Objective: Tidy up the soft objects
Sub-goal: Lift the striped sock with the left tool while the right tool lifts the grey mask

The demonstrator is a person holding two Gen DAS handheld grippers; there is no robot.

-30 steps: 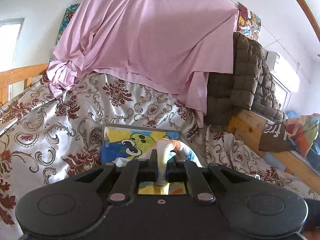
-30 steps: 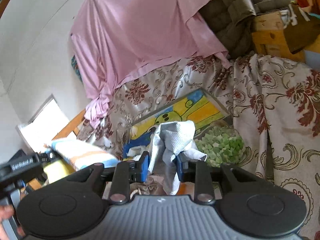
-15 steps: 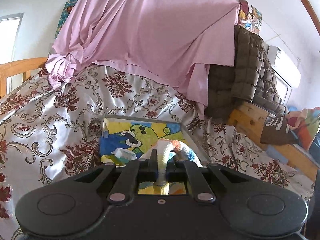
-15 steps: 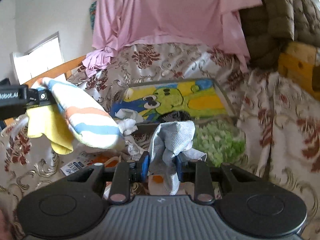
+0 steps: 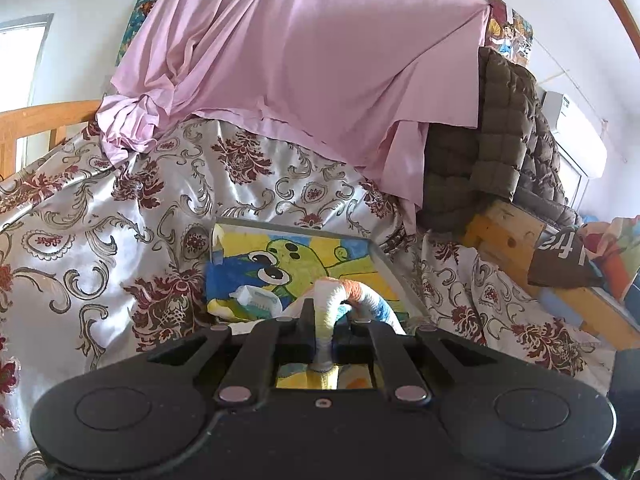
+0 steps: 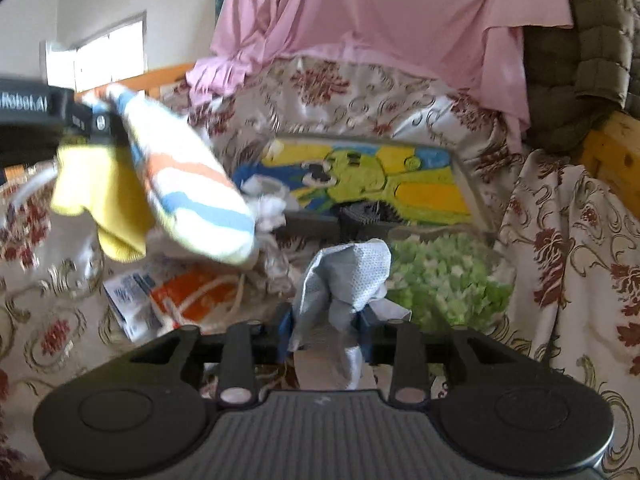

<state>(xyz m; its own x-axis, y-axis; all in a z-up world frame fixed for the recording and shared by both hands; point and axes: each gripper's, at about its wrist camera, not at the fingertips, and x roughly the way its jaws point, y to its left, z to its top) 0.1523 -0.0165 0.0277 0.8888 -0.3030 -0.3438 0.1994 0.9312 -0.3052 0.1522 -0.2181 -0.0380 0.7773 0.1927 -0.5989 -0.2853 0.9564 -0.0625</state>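
Note:
My left gripper (image 5: pixel 326 320) is shut on a white sock with orange and blue stripes (image 5: pixel 340 300), which arches over its fingers. In the right wrist view that left gripper (image 6: pixel 100 124) comes in from the left. The striped sock (image 6: pixel 192 192) and a yellow cloth (image 6: pixel 100 200) hang from it. My right gripper (image 6: pixel 325 332) has a crumpled grey-blue cloth (image 6: pixel 344 276) standing between its blue pads. Its jaws are opening, and the cloth still fills the gap and touches both pads. Both grippers hover over the floral bedspread (image 6: pixel 568 240).
A tray with a green cartoon picture (image 6: pixel 432 196) lies ahead, and a heap of green pieces (image 6: pixel 444 280) sits in front of it. An orange and white packet (image 6: pixel 172 296) and crumpled white tissue (image 6: pixel 268 208) lie at the left. A pink sheet (image 5: pixel 304 72) and a brown quilt (image 5: pixel 500 132) hang behind.
The right gripper rolled level and sank toward the bedspread. Its pads parted a little around the grey cloth. The left gripper with the sock came into its view from the left.

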